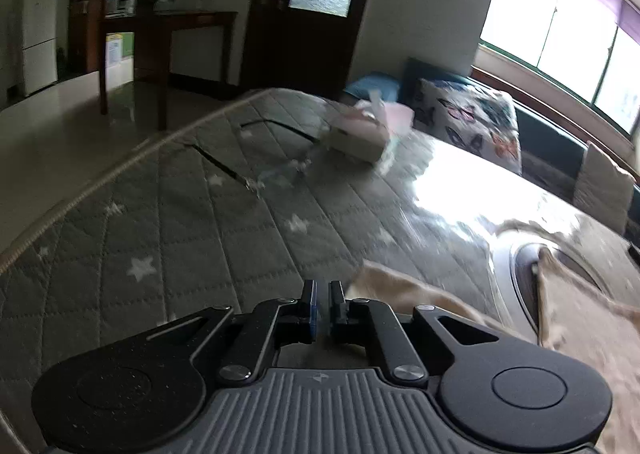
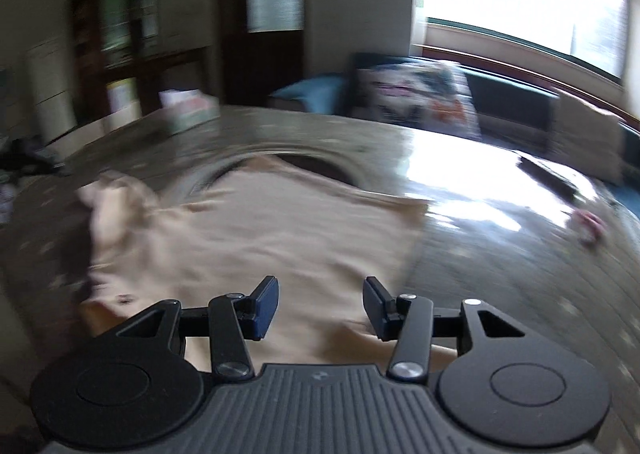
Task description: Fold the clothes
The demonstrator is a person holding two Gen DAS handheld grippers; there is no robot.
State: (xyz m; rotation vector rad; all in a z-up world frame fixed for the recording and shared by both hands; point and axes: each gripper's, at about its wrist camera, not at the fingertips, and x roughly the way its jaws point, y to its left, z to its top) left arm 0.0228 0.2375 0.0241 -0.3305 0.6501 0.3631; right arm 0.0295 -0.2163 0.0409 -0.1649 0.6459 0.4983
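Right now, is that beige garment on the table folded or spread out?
Mostly spread: the beige garment lies flat across the table, with only its left edge bunched up.

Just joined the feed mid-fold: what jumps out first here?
The beige garment lies spread on the star-quilted table cover, just beyond the open right hand-held gripper. The left hand-held gripper is shut, with the garment's edge at its right. A tissue box sits farther back, and window glare washes the far side.
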